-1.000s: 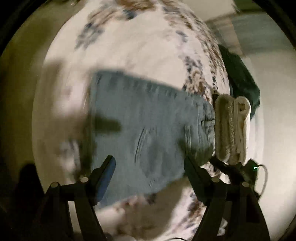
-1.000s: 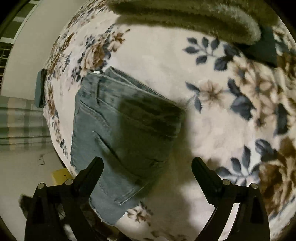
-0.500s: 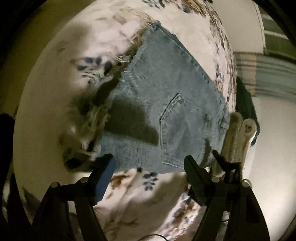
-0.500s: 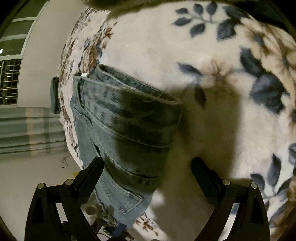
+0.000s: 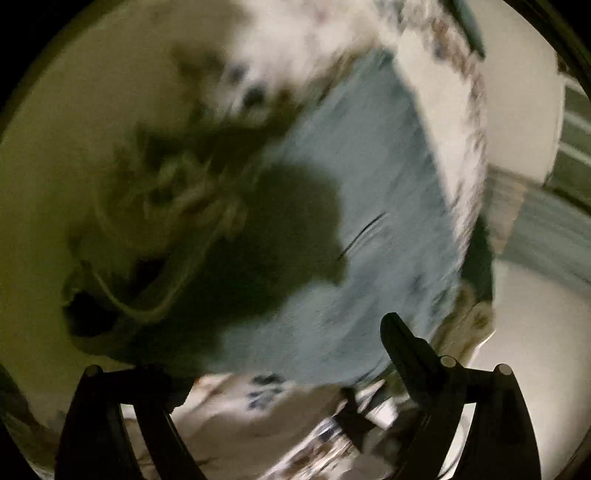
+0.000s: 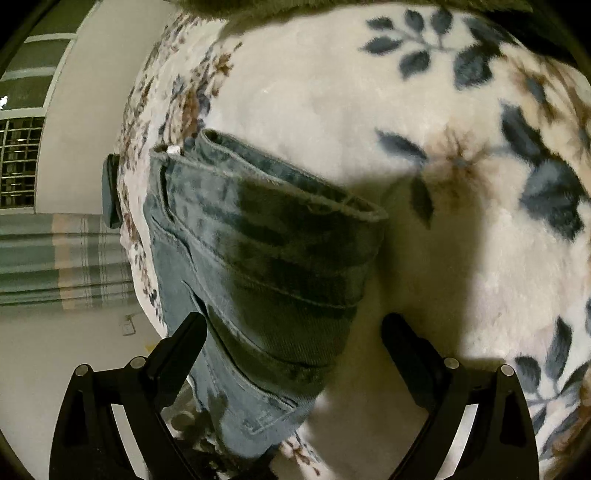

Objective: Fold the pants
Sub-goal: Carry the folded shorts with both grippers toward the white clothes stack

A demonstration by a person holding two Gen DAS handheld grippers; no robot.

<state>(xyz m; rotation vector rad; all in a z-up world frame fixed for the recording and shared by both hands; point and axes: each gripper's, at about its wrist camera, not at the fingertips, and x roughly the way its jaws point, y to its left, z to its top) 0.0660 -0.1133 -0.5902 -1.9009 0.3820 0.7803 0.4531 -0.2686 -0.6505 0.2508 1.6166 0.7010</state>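
Observation:
Folded light-blue denim pants (image 6: 258,266) lie on a floral fleece blanket (image 6: 369,92). In the right wrist view the waistband fold faces me, partly in shadow. My right gripper (image 6: 291,332) is open and empty, low over the near end of the pants, its left finger over the denim. The left wrist view is motion-blurred: the pants (image 5: 369,229) fill the middle with a dark shadow across them. My left gripper (image 5: 280,354) is open and empty just above their near edge; its left fingertip is lost in shadow.
The blanket's edge (image 6: 136,206) drops off to the left, with the floor (image 6: 55,362) and a striped curtain (image 6: 55,258) beyond. A dark object (image 6: 110,192) sits at that edge. A fuzzy olive fabric (image 6: 332,3) lies at the far side.
The left gripper has swung and come closer to the pants, blurring its view. The right gripper has come slightly closer to the waistband fold. Both stay open.

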